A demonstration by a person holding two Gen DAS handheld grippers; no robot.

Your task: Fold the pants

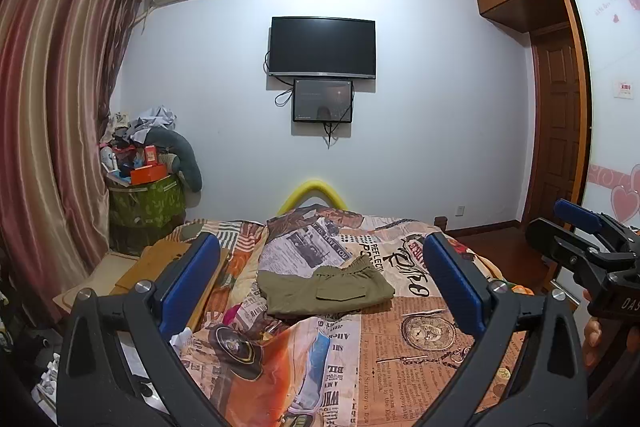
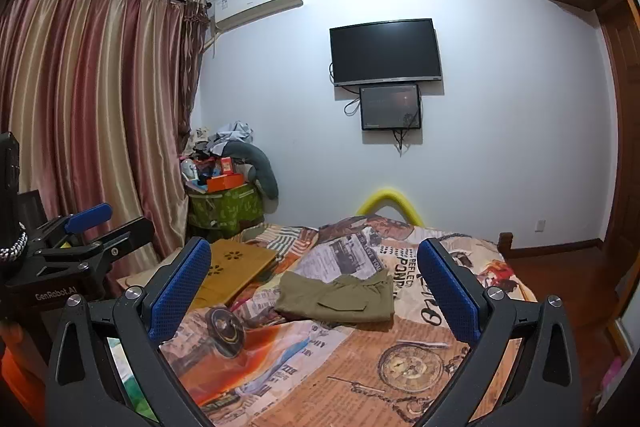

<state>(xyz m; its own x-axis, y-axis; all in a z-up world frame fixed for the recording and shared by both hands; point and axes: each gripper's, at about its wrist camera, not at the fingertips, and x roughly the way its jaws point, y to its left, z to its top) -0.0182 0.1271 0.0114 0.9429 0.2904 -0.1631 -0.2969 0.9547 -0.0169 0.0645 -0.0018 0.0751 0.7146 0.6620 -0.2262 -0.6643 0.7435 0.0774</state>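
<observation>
Olive-green pants (image 1: 326, 289) lie folded into a compact rectangle on the bed's printed cover (image 1: 420, 343), a cargo pocket facing up. In the right wrist view the same pants (image 2: 336, 297) rest mid-bed. My left gripper (image 1: 320, 279) is held above the near part of the bed, open, blue pads wide apart, nothing between them. My right gripper (image 2: 316, 285) is likewise open and empty, short of the pants. Each gripper shows at the edge of the other's view: the right gripper (image 1: 584, 247), the left gripper (image 2: 92, 231).
A wooden lap desk (image 2: 236, 263) lies on the bed's left side. A green bin piled with boxes and clothes (image 1: 148, 187) stands by the striped curtain (image 1: 52, 115). A yellow curved pad (image 1: 314, 193) caps the footboard. TV (image 1: 322, 47) on the wall; wooden wardrobe and door (image 1: 560, 131) right.
</observation>
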